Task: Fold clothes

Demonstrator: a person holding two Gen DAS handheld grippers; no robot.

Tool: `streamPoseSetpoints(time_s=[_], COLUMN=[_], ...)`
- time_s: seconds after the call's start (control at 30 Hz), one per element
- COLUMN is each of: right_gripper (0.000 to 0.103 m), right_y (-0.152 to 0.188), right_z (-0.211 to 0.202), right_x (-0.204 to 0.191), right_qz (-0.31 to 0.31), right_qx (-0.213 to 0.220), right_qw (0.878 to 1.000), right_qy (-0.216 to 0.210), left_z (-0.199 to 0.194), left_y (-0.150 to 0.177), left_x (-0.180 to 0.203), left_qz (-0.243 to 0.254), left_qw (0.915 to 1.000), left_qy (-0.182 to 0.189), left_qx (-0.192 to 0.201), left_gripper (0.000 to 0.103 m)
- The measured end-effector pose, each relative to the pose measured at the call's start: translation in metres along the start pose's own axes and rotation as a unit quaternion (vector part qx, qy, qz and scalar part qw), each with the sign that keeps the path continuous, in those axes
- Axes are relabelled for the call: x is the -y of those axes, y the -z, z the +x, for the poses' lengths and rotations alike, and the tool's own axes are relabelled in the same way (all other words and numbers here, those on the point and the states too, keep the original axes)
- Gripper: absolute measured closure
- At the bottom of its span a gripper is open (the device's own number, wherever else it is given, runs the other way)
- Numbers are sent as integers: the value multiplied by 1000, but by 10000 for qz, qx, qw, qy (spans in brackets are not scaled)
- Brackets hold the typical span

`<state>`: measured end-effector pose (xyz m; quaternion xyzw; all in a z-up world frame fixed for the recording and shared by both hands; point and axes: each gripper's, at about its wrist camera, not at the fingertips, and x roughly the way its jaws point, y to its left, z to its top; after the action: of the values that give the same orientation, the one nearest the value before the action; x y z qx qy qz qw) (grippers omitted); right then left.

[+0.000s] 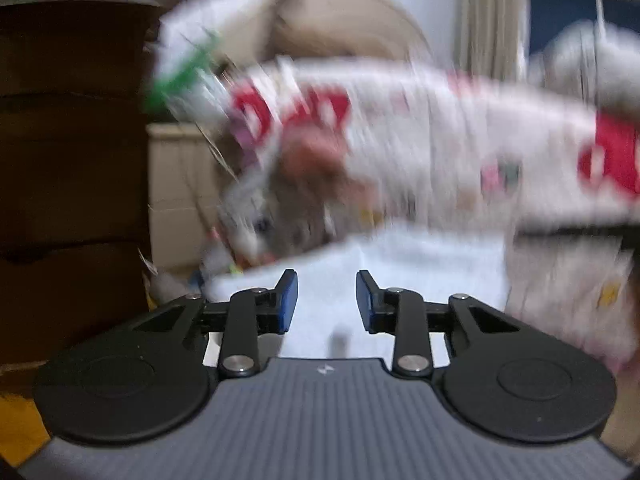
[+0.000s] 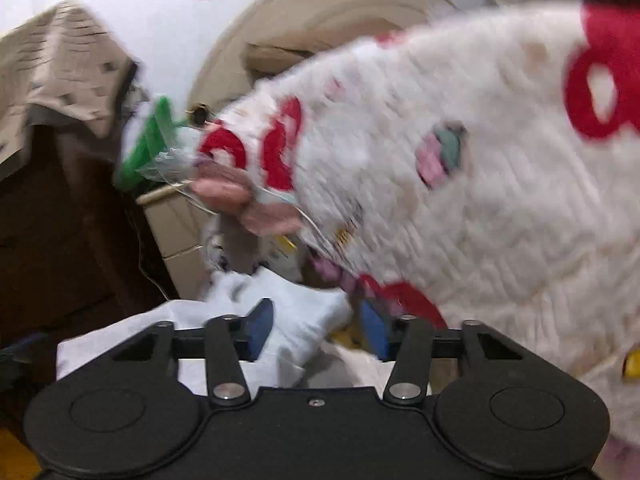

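Observation:
Both views are blurred by motion. A white garment (image 1: 424, 240) lies just beyond my left gripper (image 1: 327, 300), whose blue-padded jaws stand apart with nothing between them. In the right wrist view the white garment (image 2: 288, 320) lies under and ahead of my right gripper (image 2: 316, 330), which is open; cloth shows in the gap but the jaws do not pinch it. A white quilted cover with red letters (image 2: 480, 184) fills the right; it also shows in the left wrist view (image 1: 440, 120).
A dark wooden cabinet (image 1: 72, 160) stands at the left. A cardboard box (image 2: 176, 224) and a green-and-clear plastic bag (image 2: 152, 144) sit behind the clothes. A beige curved headboard (image 2: 320, 12) and a cloth-draped shelf (image 2: 60, 64) are at the back.

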<state>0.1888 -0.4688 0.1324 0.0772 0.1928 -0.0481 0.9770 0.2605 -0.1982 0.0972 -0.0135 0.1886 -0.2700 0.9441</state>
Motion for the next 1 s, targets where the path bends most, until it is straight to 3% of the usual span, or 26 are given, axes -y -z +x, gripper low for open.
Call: streamPoseSetpoints(time_s=[0.07, 0.17, 0.3, 0.37, 0.47, 0.53, 0.6, 0.63, 0.7, 0.77, 0.87, 0.93, 1.0], right_gripper=[77, 77, 80, 79, 79, 84, 83, 80, 53, 43, 42, 42, 41], right_y=[-1, 3, 17, 17, 6, 2, -1, -5, -11, -15, -15, -8, 10], right_z=[2, 17, 51, 70, 96, 109, 109, 104, 94, 74, 37, 5, -38], right_x=[-20, -55, -83, -78, -62, -63, -63, -64, -65, -62, -53, -49, -50], right_qz=[-514, -1151, -1752, -1689, -1105, -994, -858, -793, -678, -587, -530, -809, -1127], right_qx=[53, -17, -423, -452, -484, -610, -605, -570, -499, -405, -609, -807, -767], right_qw=[9986, 9923, 9807, 9832, 9924, 9931, 9932, 9934, 9933, 9938, 9949, 9925, 9904], right_qy=[-137, -458, -755, -521, -255, 101, 495, 594, 788, 848, 609, 422, 230], left_z=[26, 34, 30, 27, 28, 28, 18, 9, -11, -34, -61, -77, -94], left_y=[3, 13, 17, 18, 16, 14, 11, 10, 9, 11, 30, 43, 55], left_x=[-3, -22, -14, -17, -21, -21, -18, -17, -19, -18, -1, 9, 26], left_qz=[-159, -1016, -611, -585, -590, -479, -281, -249, -278, -185, 100, 31, 30], left_qw=[9988, 9932, 9962, 9964, 9960, 9965, 9968, 9965, 9956, 9941, 9906, 9892, 9880], left_qy=[-149, -217, -235, -117, -106, -180, -306, -364, -471, -584, -681, -626, -803], left_qx=[-444, -532, -573, -607, -661, -666, -685, -709, -758, -898, -1179, -1323, -1320], left_gripper=[74, 75, 75, 75, 75, 74, 62, 57, 38, 36, 35, 30, 22])
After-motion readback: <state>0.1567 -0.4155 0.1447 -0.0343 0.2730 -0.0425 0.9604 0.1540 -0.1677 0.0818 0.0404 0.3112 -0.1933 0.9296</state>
